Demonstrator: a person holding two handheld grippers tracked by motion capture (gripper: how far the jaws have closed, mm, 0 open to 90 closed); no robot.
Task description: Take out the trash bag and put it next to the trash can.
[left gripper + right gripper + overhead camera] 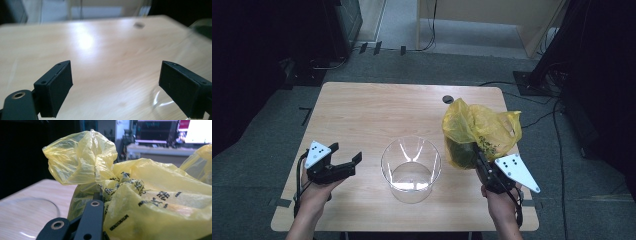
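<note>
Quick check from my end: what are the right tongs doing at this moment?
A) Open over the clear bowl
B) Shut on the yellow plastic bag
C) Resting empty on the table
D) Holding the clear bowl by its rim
B: in the high view the right tongs are clamped on the gathered plastic of the yellow bag, right of the clear bowl; the right gripper view shows bag plastic bunched against the jaw.

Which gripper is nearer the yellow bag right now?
Right. The right gripper is shut on the yellow bag; the left gripper is open across the clear bowl from it.
</note>
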